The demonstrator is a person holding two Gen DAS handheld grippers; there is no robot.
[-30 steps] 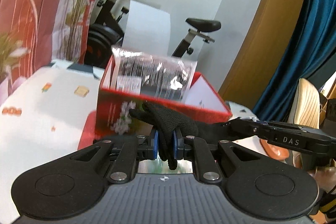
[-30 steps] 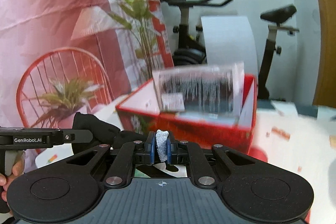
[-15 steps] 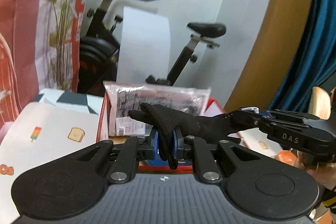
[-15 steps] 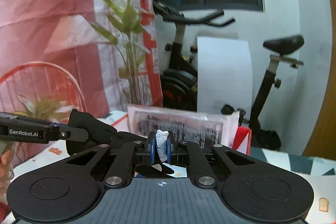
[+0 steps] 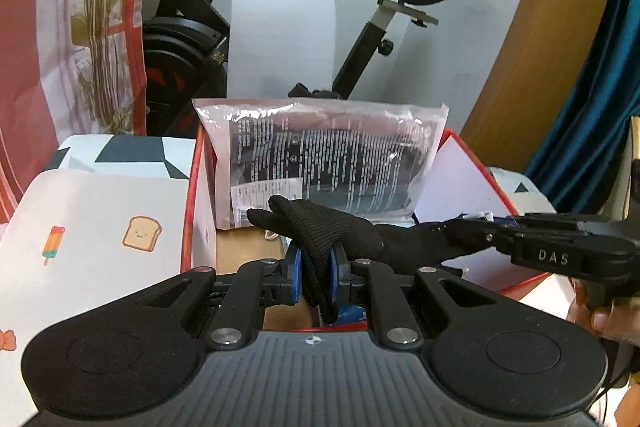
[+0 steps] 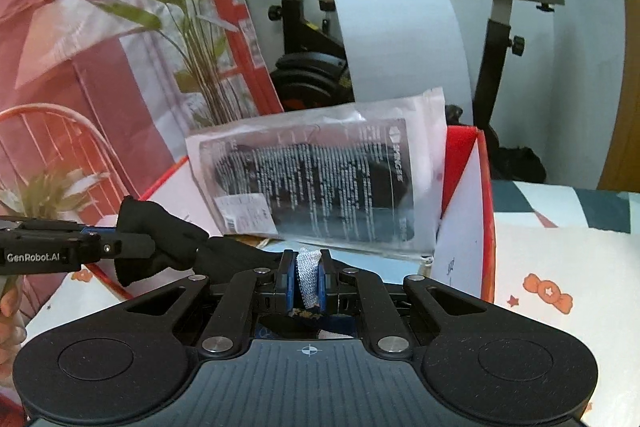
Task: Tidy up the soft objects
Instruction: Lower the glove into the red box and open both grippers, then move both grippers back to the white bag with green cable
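A black knit glove [image 5: 344, 233] hangs stretched between my two grippers, just above the near edge of an open red box [image 5: 191, 195]. My left gripper [image 5: 316, 263] is shut on its finger end, and the fingertips stick out past the pads. My right gripper [image 6: 308, 277] is shut on the other end, where a grey-white mesh patch [image 6: 307, 267] shows between the blue pads. In the right wrist view the left gripper [image 6: 120, 247] comes in from the left with the glove [image 6: 168, 239] bunched at its tip. A clear plastic package [image 5: 328, 155] of dark items stands upright inside the box.
The box sits on a white cloth [image 5: 100, 227] printed with toast and ice lollies. Behind it stand an exercise bike [image 5: 384, 35], a white sheet [image 5: 280, 27] and a leafy plant [image 6: 188, 39]. A blue curtain [image 5: 592, 107] hangs at right. A person's hand [image 5: 600, 315] holds the right gripper.
Both grippers have carried the glove towards the red box, which now lies closer and lower, with its inside showing. Both grips on the glove are unchanged.
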